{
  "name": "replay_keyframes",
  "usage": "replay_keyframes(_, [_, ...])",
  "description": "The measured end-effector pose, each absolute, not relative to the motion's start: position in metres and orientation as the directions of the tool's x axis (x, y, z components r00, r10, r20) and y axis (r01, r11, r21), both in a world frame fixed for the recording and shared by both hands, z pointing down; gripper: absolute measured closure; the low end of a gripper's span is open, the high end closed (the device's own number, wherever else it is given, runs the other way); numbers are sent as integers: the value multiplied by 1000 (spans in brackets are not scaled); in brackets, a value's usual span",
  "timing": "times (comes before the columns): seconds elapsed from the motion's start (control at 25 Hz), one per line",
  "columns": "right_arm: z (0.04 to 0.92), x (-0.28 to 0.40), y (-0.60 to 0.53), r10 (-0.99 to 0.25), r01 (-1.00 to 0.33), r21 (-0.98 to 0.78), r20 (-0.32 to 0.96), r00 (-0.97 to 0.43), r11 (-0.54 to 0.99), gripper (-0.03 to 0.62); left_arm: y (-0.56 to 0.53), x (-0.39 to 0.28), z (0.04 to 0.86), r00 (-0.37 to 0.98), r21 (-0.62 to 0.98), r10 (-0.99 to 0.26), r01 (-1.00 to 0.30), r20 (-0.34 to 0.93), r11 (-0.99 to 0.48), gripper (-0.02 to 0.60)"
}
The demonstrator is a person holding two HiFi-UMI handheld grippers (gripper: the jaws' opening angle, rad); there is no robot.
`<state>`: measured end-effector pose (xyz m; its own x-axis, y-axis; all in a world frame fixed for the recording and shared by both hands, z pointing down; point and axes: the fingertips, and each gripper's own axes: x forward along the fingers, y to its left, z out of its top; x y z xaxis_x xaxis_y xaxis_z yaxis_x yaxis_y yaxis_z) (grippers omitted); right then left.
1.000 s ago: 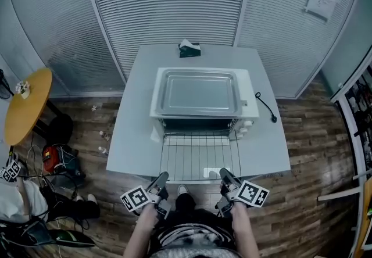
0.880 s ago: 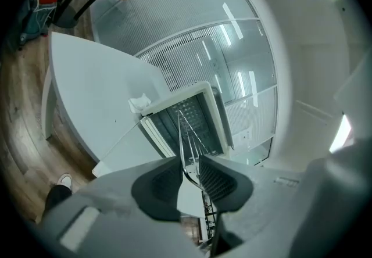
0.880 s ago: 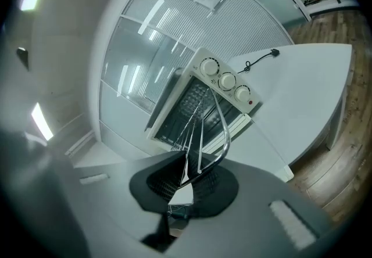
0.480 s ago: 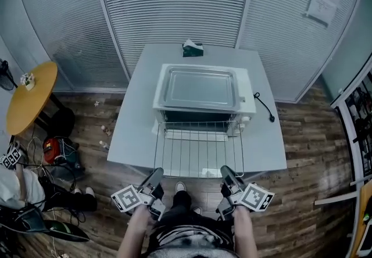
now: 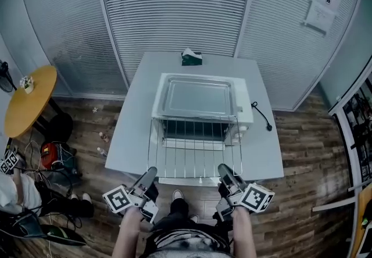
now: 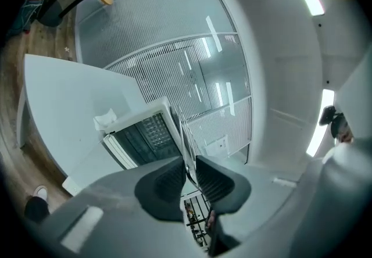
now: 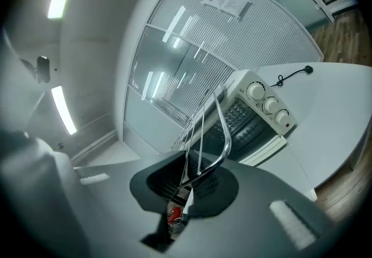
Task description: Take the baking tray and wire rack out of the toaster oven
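1. Slatted glass walls and a wood floor surround the white table (image 5: 131, 135), where the toaster oven (image 5: 245, 116) sits with its door dropped open toward me.
2. The baking tray (image 5: 197, 97) lies flat on the oven's roof. It is already out of the oven and away from my working space.
3. I hold the wire rack (image 5: 195, 155) by its near edge, one corner in each hand, so it stays level and doesn't twist.
4. My left gripper (image 5: 148, 174) is pinched on the thin rim wire. Its jaws have just been closing further, with that wire between the pads.
5. My right gripper (image 5: 224, 171) is clamped tight on the bent corner wire of the rack.
6. Both grippers point level at the oven, so the rack reaches from my jaws back to the oven's front. I cannot tell whether its far edge is fully clear of the opening.
7. A second ago the rack lay low, just over the open door, with its near edge at the table's front.
8. Now the rack is lifted well above the door. Both grippers have come up with it and sit a little wider apart. The tray has stayed where it was.
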<state>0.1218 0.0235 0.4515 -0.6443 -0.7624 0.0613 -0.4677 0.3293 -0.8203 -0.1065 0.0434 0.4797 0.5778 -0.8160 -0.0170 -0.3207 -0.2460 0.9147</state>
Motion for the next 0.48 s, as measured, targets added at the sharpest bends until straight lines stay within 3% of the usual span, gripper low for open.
replay_keyframes(0.48, [447, 126, -42, -795, -470, -832, 59, -604, 295, 577, -35, -106, 458, 591, 915, -803, -280, -75, -292, 535])
